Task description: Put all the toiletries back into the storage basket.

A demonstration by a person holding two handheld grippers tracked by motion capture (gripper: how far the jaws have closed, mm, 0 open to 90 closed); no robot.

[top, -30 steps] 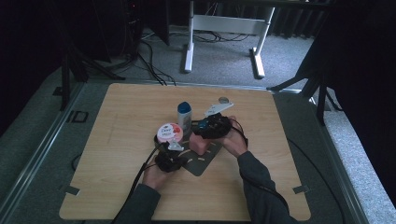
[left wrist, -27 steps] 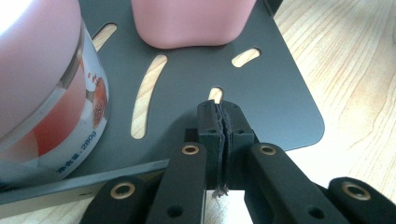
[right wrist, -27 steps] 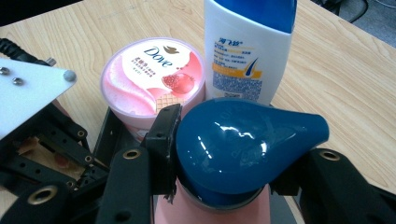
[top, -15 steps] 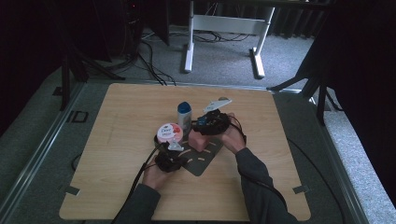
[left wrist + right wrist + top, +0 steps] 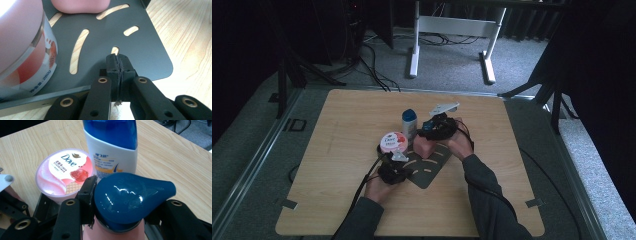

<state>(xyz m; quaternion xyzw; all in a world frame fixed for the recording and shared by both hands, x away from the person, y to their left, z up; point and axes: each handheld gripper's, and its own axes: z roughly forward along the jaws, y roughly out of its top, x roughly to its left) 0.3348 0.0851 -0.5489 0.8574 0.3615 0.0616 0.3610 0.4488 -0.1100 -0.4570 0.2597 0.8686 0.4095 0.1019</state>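
**Current state.** The right gripper (image 5: 429,132) holds the pink bottle (image 5: 424,146). Its 2 jaws are clamped on opposite sides of the neck, just under the blue flip cap (image 5: 127,197). The bottle is upright near the middle of the wooden table (image 5: 342,125), on or just over the far end of the dark slotted plate (image 5: 140,47); contact between its base and the plate cannot be confirmed.

The left gripper (image 5: 120,65) is at the plate's near edge with its 2 pads pressed fully together. Whether they pinch a lip of the plate cannot be told.

**Adjacent items.** The Dove tub (image 5: 393,141) stands at the plate's left side. The blue-and-white shampoo bottle (image 5: 409,122) stands just beyond it, toward the table's far edge. Both are just beside the held bottle.

**Change.** Over the last second the right gripper has drifted slightly toward the shampoo bottle, carrying the pink bottle with it. The left gripper has stayed put at the plate's edge, and neither grip has changed.

**Meaning.** The work appears to be in the placement step, with the pink bottle being lined up beside the other 2 containers. Clearance is small, so a further sideways move could knock the shampoo bottle over.
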